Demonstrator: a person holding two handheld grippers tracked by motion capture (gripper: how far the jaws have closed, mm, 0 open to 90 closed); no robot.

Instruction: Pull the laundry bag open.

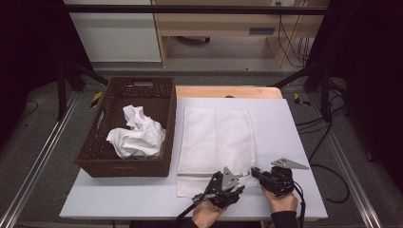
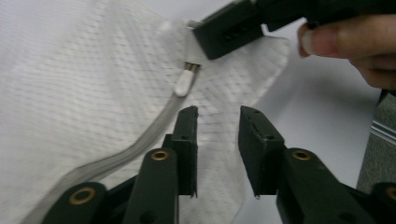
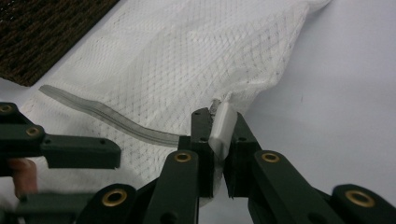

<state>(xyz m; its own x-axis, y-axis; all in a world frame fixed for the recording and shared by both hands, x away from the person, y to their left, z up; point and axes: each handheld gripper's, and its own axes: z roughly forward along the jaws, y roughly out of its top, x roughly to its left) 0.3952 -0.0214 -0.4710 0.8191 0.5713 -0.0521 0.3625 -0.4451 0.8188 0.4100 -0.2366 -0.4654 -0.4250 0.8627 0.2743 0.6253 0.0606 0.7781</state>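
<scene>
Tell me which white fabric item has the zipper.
The flat mesh laundry bag on the table, its zipper running along the near edge; the crumpled white cloth lies in the brown basket.

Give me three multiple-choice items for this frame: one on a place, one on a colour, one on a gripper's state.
1. Where does the crumpled white cloth lie?
A. in the brown basket
B. on the mesh bag
C. on the floor

2. What colour is the mesh bag?
A. black
B. white
C. blue

3. How does the right gripper stand?
A. wide open above the table
B. shut on the basket's rim
C. shut on the zipper pull

Key: 1 A, the cloth sits inside the basket's walls. 2 B, the netting is white in each view. 3 C, the right gripper view shows both jaws pressed against the pull.
</scene>
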